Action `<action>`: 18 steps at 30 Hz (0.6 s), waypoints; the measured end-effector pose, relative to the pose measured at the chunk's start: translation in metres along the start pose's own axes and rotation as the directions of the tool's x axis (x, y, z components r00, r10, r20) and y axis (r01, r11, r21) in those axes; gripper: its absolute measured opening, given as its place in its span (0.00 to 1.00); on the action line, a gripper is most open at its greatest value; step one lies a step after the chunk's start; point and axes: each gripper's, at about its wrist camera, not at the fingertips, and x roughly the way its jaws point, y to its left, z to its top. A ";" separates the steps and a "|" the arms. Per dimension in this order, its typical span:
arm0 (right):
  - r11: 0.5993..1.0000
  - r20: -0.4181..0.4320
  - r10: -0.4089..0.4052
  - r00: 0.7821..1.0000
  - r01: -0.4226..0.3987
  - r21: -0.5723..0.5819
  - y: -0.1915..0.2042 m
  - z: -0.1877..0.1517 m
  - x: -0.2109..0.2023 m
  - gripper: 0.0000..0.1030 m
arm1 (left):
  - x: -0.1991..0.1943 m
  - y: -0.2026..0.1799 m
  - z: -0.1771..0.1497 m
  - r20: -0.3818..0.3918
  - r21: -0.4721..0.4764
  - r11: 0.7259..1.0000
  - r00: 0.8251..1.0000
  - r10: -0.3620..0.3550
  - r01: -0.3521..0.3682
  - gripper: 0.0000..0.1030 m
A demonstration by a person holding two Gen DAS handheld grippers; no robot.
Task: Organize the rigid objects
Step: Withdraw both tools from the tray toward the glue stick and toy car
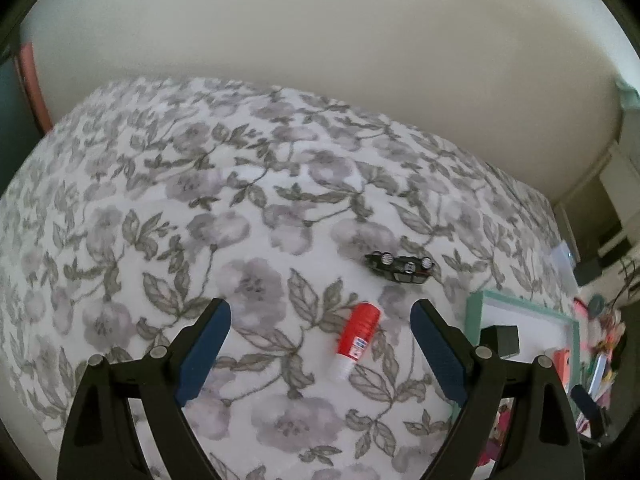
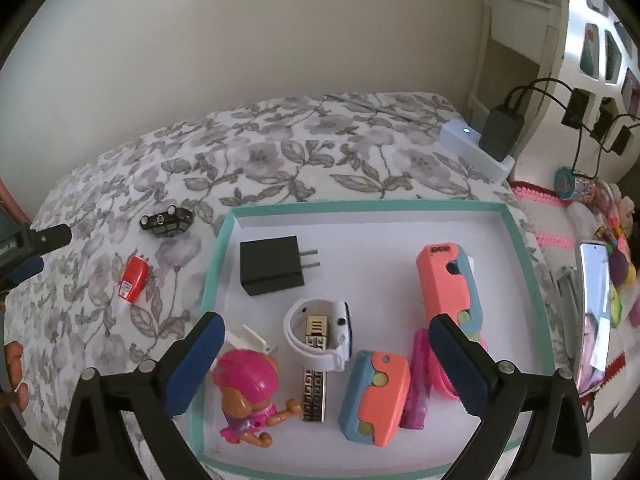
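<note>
My left tongs (image 1: 320,354) hang spread wide with nothing between them, just above the floral bed cover (image 1: 168,208), and the red glue stick (image 1: 355,340) lies on its side just ahead of them, a little toward the right finger, its white end pointing back at me. It looks to me like a light, stiff plastic tube, smooth and round, so I expect it to roll or squirt out if I pinch it near an end; I would take it across the middle of the red barrel, fingers square to its length, and close gently since the soft bedding gives little to press against. Beyond it the small black toy car (image 1: 400,267) lies upside down, wheels up; it seems hard and light too, and I would grip it across its flanks, not by the wheels. My right tongs (image 2: 326,356) are also parted and empty, hovering over the teal-rimmed box (image 2: 214,276), which sits on the bed just beside the two loose pieces. Inside it already lie a black plug adapter (image 2: 272,270), a white watch (image 2: 318,334), a pink pup figure (image 2: 250,394) and coral-and-blue blocks (image 2: 374,398), so I judge free floor remains near the back wall for the stick.
</note>
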 end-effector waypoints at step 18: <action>0.995 -0.036 0.073 0.997 -0.075 -0.072 0.060 0.034 0.041 1.00 | 0.061 -0.001 0.002 -0.177 0.066 0.998 0.984 0.015 -0.003 0.89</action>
